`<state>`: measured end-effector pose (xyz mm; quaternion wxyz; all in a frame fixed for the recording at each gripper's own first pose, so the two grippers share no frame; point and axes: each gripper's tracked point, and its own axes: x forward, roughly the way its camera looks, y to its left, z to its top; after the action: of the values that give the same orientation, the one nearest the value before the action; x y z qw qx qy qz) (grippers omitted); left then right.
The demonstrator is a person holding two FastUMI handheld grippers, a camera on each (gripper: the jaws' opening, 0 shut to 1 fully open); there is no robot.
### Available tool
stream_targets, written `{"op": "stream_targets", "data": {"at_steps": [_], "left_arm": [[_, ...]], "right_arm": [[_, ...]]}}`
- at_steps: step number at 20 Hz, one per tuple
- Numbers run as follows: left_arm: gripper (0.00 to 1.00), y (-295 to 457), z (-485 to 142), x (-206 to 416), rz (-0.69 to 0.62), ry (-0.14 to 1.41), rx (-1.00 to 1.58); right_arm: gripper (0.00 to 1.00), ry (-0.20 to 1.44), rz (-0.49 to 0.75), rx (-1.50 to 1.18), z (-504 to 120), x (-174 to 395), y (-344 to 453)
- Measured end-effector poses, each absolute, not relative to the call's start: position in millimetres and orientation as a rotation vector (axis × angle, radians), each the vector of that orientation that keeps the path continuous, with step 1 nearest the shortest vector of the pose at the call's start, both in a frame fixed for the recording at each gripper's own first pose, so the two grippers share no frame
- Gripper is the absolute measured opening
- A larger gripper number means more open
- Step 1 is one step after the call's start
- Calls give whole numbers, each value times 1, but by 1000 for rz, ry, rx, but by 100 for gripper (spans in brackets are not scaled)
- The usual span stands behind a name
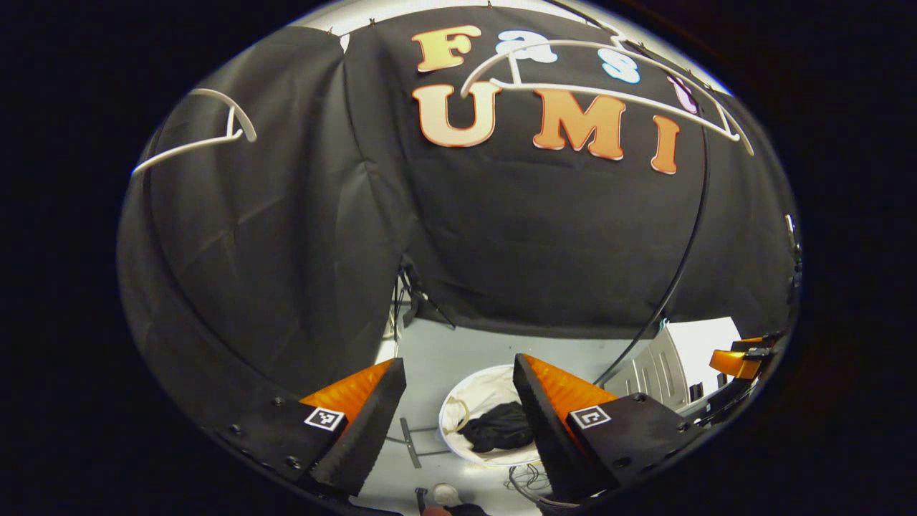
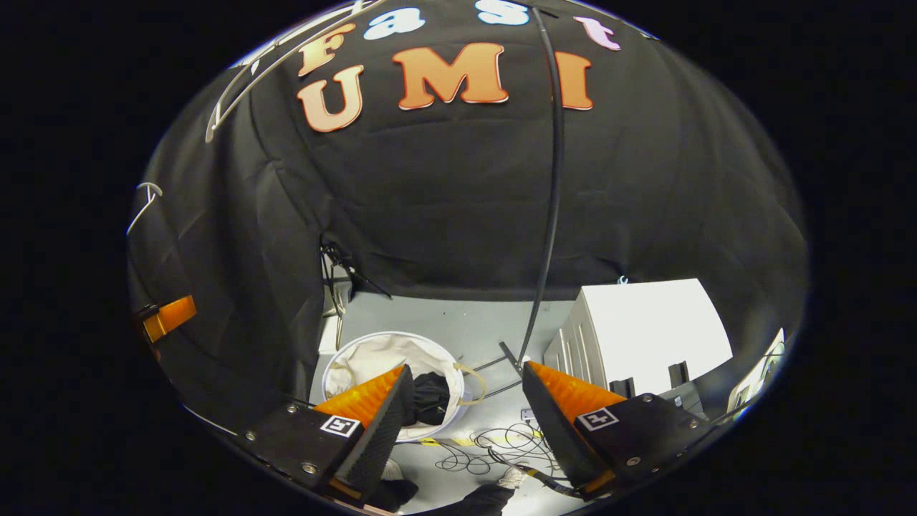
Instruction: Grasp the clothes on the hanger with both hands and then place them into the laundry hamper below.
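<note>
1. In the left gripper view, a white hanger (image 1: 197,140) hung bare at the far left, high against the black cloth wall.
2. Low in that view, the left claw (image 1: 458,401) was spread wide and held nothing, with open air between its fingers.
3. Through that gap, the round white laundry hamper (image 1: 473,390) stood on the grey floor (image 1: 458,344) below, and the dark clothes (image 1: 501,426) lay inside it, near its right rim.
4. Above and to the right, a second white hanger (image 1: 609,89) hung bare near the top edge.
5. A thin black pole (image 1: 684,251) curved down the right side toward the floor.
6. At the far right edge, part of the other gripper showed beside a white cabinet (image 1: 698,344).
7. In the right gripper view, the hamper (image 2: 372,355) sat left of centre, its rim partly behind the claw's left finger, with the clothes (image 2: 430,398) inside.
8. The right claw (image 2: 466,408) was also spread apart and empty, above loose cables (image 2: 494,441) on the floor.
9. The white cabinet (image 2: 645,322) stood at the right, just beside the pole's foot.
</note>
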<state>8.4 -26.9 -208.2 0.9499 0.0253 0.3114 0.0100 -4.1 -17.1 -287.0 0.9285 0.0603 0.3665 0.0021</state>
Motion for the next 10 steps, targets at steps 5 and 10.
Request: {"op": "stream_targets", "data": {"at_steps": [5,10], "left_arm": [[98,-28,-145,20,13,517,87],[99,-36,-80,30,10,387,83]], "right_arm": [[94,669,-42,128,-239,-9,-48],[94,560,-89,122,-182,-10,-74]]}}
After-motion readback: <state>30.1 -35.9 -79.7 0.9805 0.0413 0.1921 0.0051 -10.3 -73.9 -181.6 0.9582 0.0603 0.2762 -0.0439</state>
